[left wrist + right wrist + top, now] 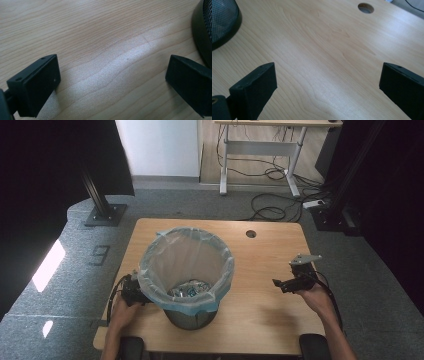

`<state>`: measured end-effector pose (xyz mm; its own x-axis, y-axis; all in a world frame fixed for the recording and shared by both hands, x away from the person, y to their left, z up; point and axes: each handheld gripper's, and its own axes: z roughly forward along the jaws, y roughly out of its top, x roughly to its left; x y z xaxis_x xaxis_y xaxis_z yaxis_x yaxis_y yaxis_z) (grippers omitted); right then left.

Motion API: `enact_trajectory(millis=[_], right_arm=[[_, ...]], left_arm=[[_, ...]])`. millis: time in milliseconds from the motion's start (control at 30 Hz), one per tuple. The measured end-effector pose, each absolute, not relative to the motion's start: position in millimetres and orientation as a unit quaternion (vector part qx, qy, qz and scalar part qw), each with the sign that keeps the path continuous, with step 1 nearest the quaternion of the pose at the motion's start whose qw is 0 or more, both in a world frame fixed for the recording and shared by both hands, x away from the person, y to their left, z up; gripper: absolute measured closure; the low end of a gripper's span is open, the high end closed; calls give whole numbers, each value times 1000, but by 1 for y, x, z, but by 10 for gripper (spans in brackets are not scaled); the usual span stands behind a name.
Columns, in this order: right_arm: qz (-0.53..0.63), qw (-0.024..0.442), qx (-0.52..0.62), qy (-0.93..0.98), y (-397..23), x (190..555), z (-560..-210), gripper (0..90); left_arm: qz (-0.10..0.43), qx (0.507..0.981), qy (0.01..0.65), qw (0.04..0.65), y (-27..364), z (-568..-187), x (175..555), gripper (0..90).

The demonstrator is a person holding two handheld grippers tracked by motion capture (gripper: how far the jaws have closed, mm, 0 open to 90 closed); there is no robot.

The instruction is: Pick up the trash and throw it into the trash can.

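The left gripper (134, 292) sits low on the wooden table (270, 260), just beside the left foot of the mesh wastebasket (187, 317), its jaws spread wide with nothing between them; in the left gripper view the bin's dark base ring (200, 32) lies just off the right jaw. The likely step is taking hold of the bin or its pale blue liner bag (186, 265), which is folded over the rim, with crumpled rubbish (192, 289) at the bottom. To do it well, I would raise the left gripper to the folded hem and close on plastic alone, not mesh, since thin film tears easily. Right of the wastebasket, well apart, the right gripper (286, 284) hovers over bare wood, jaws likewise wide and empty. A cable hole (251, 233) lies beyond the bin to its right. Nothing blocks either approach.
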<state>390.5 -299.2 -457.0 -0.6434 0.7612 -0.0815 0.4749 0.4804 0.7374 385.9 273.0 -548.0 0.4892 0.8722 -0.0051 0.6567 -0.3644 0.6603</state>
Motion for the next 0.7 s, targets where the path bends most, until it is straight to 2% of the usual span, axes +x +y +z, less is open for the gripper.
enact_trajectory(millis=[700], right_arm=[[333,185,408,830,-310,379,-528,5]], left_arm=[[176,807,474,306,273,-548,386,0]])
